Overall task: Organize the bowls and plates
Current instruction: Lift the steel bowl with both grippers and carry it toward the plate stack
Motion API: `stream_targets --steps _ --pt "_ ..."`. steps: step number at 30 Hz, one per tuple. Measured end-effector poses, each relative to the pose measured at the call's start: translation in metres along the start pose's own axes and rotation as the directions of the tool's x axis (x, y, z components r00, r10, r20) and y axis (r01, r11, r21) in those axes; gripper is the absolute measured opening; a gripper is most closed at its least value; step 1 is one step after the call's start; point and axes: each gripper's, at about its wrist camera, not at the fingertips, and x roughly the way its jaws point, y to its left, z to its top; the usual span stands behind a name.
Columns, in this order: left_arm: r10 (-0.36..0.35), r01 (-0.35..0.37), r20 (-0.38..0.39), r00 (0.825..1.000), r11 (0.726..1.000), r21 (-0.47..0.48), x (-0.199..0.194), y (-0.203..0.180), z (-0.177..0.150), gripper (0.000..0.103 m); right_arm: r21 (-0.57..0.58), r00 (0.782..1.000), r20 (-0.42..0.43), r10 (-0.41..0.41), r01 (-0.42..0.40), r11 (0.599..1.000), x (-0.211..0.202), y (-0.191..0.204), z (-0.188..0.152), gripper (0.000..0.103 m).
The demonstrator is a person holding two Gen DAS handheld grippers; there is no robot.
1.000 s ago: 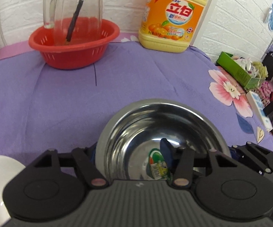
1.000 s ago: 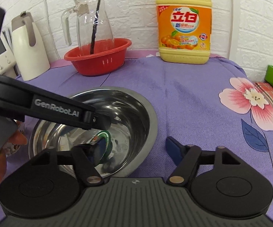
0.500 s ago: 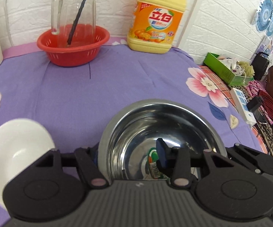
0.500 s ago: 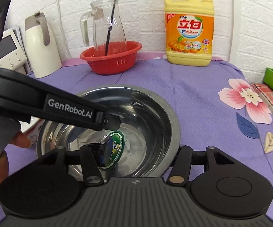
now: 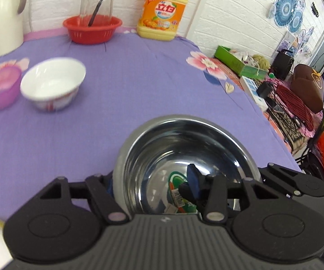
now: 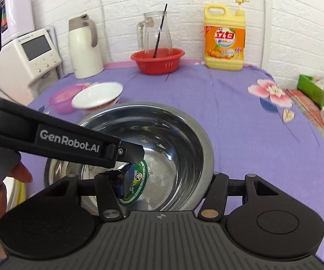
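Steel bowl (image 5: pixel 184 157) now lifted off the purple cloth (image 5: pixel 117 78), left gripper (image 5: pixel 153 189) and right gripper (image 6: pixel 164 189) each clamped across a rim wall. White bowl (image 5: pixel 51 85) and pink bowl (image 5: pixel 0 90), unseen 1 s ago, sit at 10 o'clock, likely the stacking spot.

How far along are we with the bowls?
Nothing looks stacked yet. In hand: the steel bowl, with the left gripper and right gripper each straddling its rim, one finger inside and one outside. Left: the white bowl and purple bowl sit separately, side by side on the purple cloth, not nested.
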Motion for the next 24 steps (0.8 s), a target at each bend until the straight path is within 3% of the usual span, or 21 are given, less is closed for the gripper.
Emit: stream_targets --steps 9,24 --pt "-0.022 0.022 -0.016 1.0 1.0 -0.023 -0.021 0.007 -0.056 0.047 0.015 0.999 -0.037 0.027 -0.026 1.0 -0.026 0.03 -0.047 0.092" --pt "-0.038 0.037 -0.019 0.999 0.999 -0.023 -0.017 0.008 -0.063 0.048 0.032 0.998 -0.043 0.035 -0.034 0.999 -0.027 0.03 -0.056 0.094"
